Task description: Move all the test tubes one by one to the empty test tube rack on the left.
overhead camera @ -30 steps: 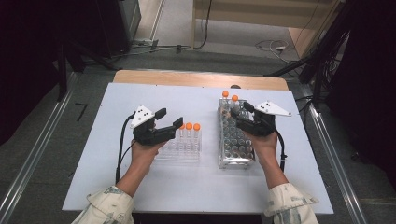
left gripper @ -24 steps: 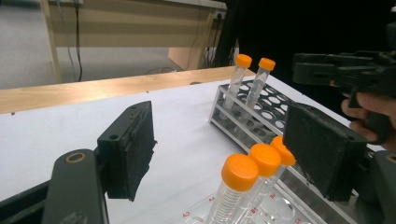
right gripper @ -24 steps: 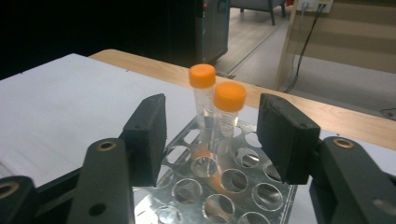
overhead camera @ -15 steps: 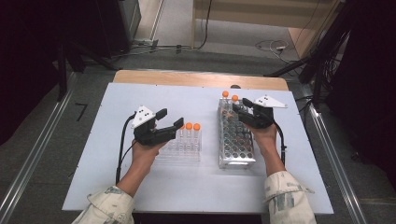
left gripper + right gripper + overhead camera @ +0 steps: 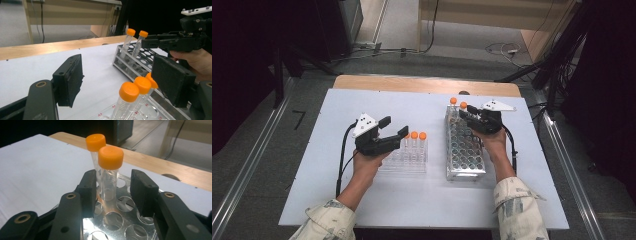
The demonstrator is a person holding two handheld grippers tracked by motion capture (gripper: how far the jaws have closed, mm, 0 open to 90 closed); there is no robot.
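1. Right gripper (image 5: pixel 465 116) in the high view sits over the far end of the metal rack (image 5: pixel 464 150) on the white counter (image 5: pixel 337 105); its jaws have just been closing and reach toward the nearer tube (image 5: pixel 463 106) of two orange-capped tubes standing there, beside the farther tube (image 5: pixel 453 102).
2. Same view, left side: the left gripper (image 5: pixel 394 127) hovers with jaws spread and nothing between them, just left of a clear rack (image 5: pixel 407 162) holding orange-capped tubes (image 5: pixel 418 136).
3. Left gripper view: the wide-apart jaws frame bare counter; three orange caps (image 5: pixel 128 91) rise near the right jaw, just beside it. Farther off, the metal rack (image 5: pixel 140 58) carries the two tubes, and the right gripper (image 5: pixel 150 41) points at the nearer tube (image 5: pixel 142 35).
4. Right gripper view: the nearer tube (image 5: pixel 110 173) stands upright in a rack hole between the two pads. The left pad (image 5: pixel 91 190) is almost against the glass; a gap shows at the right pad, so the grip is not yet closed. The farther tube (image 5: pixel 95 143) leans just behind.
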